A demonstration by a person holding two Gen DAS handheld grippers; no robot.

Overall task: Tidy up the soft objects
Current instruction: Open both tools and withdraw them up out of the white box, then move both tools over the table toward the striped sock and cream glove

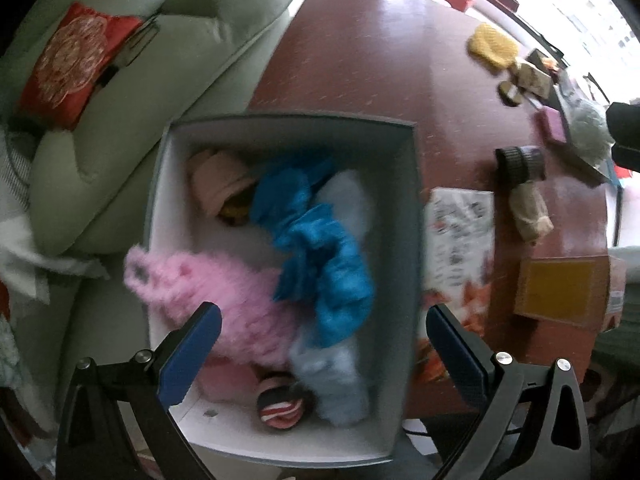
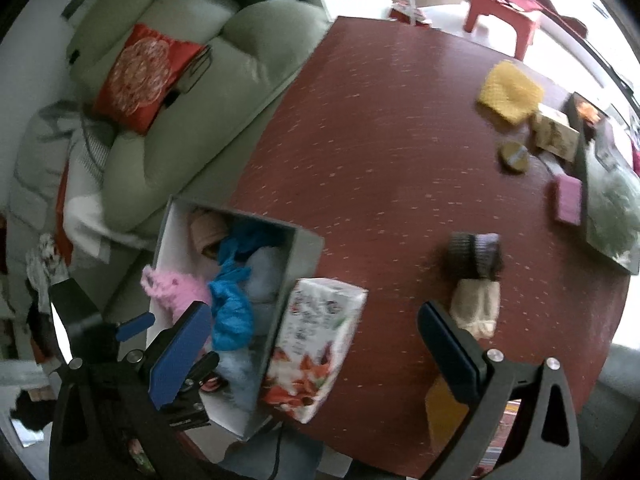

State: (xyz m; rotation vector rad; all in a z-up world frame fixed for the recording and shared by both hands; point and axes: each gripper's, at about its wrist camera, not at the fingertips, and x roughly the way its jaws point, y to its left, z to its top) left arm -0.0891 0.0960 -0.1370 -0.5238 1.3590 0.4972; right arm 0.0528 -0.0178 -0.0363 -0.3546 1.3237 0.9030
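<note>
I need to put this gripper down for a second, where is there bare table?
The widest bare stretch of the table lies between the box and the yellow cloth. A smaller patch sits between the tissue pack and the dark socks. The far right edge is crowded.

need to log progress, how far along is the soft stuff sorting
Done: the box already holds the pink fluffy piece, blue cloth and pale blue fur. In hand: nothing; both grippers are open and empty. Left: the rolled socks and yellow knit lie on the table.
</note>
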